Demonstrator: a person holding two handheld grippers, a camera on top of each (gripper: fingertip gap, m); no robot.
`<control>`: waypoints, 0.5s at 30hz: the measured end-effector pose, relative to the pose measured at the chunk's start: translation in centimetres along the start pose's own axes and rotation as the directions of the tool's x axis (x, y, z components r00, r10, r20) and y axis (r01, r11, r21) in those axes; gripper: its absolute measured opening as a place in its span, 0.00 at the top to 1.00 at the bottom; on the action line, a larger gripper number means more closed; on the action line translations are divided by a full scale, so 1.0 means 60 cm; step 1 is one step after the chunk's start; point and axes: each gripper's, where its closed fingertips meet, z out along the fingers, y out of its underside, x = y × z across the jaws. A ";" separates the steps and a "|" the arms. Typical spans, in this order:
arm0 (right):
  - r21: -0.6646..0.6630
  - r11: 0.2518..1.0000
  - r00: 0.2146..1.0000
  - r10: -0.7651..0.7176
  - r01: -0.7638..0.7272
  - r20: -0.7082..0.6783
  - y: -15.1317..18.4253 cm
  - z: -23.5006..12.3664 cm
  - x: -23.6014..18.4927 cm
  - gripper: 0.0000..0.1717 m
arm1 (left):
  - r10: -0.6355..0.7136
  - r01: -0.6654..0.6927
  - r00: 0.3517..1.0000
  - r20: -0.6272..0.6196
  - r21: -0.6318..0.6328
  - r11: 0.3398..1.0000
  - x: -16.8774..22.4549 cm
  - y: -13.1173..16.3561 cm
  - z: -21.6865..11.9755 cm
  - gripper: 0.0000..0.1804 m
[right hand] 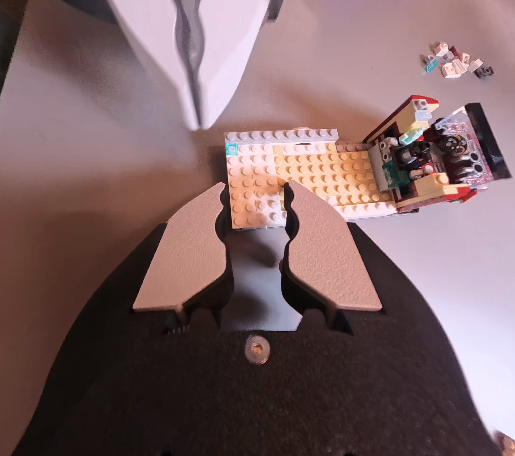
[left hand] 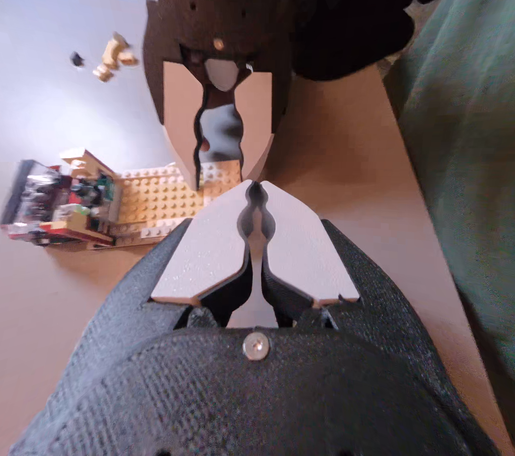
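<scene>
On the pale table (right hand: 362, 11) our right gripper (right hand: 255, 186) stands spread over the white end of the studded brick baseplate (right hand: 306, 172), pads not pressing it. Our left gripper (left hand: 254, 183) hangs just beside that end, tips pressed together on nothing. Loose bricks (right hand: 457, 63) lie well apart.

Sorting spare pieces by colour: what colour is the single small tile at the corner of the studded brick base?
Translucent turquoise tile, on the white end of the base; right wrist view shows it best.

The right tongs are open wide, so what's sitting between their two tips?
The white studded end of the brick model lies between the right tongs' tips; the right wrist view shows it.
</scene>
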 end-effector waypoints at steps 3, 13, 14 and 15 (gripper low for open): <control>0.012 0.999 0.999 0.031 -0.032 0.045 -0.003 -0.002 -0.007 0.78 | 0.027 -0.032 0.995 0.097 0.048 0.998 -0.020 -0.018 -0.027 1.00; 0.018 0.999 0.998 0.032 -0.033 0.049 -0.008 0.003 -0.011 0.78 | 0.218 -0.176 0.975 0.053 -0.418 0.891 -0.024 0.064 0.017 0.91; 0.018 0.999 0.998 0.031 -0.032 0.048 -0.007 0.003 -0.011 0.78 | 0.244 -0.197 0.968 0.052 -0.438 0.877 -0.027 0.064 0.017 0.93; 0.018 0.999 0.998 0.029 -0.030 0.047 -0.007 0.003 -0.011 0.78 | 0.254 -0.207 0.966 0.043 -0.461 0.863 -0.027 0.065 0.017 0.93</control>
